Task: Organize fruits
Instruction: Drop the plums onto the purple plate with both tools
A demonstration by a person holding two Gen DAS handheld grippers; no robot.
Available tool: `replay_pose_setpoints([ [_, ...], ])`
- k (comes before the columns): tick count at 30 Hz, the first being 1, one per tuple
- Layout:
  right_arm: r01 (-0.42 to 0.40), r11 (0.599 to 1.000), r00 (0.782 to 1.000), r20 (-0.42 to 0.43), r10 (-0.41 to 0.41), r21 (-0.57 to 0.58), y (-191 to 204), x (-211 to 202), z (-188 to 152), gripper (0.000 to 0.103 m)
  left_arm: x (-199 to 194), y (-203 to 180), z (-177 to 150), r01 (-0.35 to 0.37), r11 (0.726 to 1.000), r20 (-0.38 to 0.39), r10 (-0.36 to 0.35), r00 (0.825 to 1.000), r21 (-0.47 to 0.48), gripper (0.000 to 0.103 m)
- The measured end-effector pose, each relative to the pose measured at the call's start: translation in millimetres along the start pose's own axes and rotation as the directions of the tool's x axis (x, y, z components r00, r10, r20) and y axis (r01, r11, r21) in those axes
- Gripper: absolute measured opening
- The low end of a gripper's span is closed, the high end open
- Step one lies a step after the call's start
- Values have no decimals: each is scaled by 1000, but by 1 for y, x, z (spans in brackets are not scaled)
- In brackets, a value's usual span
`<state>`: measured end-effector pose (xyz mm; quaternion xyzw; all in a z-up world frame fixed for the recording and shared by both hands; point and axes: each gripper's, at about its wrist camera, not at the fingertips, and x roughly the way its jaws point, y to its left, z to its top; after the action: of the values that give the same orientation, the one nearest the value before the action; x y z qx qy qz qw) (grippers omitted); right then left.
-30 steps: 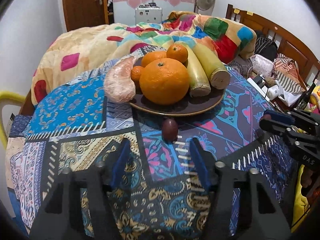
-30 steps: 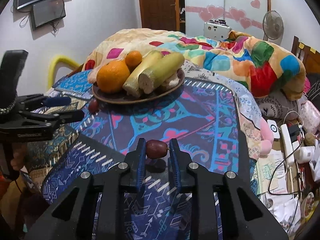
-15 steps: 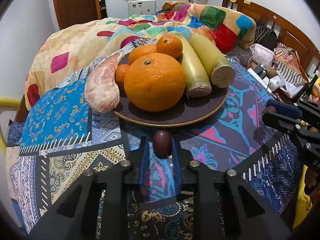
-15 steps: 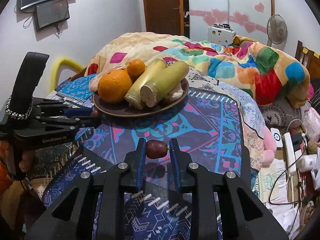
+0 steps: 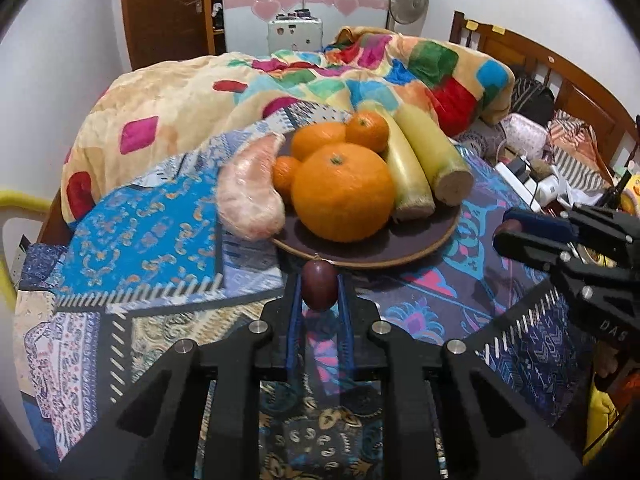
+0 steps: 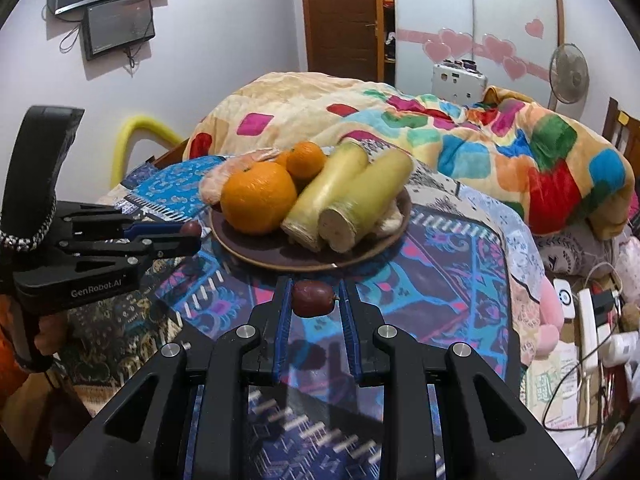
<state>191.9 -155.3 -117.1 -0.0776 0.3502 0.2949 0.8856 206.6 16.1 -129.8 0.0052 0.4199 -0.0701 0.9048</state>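
From my left wrist, my left gripper (image 5: 319, 292) is clamped on a small dark red fruit (image 5: 319, 285), its blue pads pressing both sides. The fruit hangs just in front of the near rim of the brown plate (image 5: 416, 246), above the patterned cloth (image 5: 140, 216) on the bench. On the plate lie a big orange (image 5: 342, 192), smaller oranges (image 5: 367, 130) behind it, two pale yellow stalks (image 5: 430, 160) to its right, and a pink wrapped piece (image 5: 250, 196) leaning over the left rim. My right gripper (image 5: 505, 233) shows at the right edge, a dark fruit pinched at its tip.

From my right wrist, my right gripper (image 6: 313, 299) is closed on a second dark red fruit (image 6: 313, 298), held crosswise between the pads, just short of the plate (image 6: 280, 258). The orange (image 6: 258, 198) and the stalks (image 6: 360, 200) sit on it. My left gripper (image 6: 192, 233) reaches in from the left, its fruit (image 6: 191, 228) close to the plate's left rim. A hand (image 6: 50, 334) grips its handle. A colourful blanket (image 6: 480, 140) lies behind.
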Motion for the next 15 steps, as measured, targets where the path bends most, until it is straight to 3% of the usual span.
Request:
replay_pose_setpoints([
  [15,-24,997,1000,-18,22,-77,24,35,28,22,7,12,23,10,1000,42,-9,999,-6,18],
])
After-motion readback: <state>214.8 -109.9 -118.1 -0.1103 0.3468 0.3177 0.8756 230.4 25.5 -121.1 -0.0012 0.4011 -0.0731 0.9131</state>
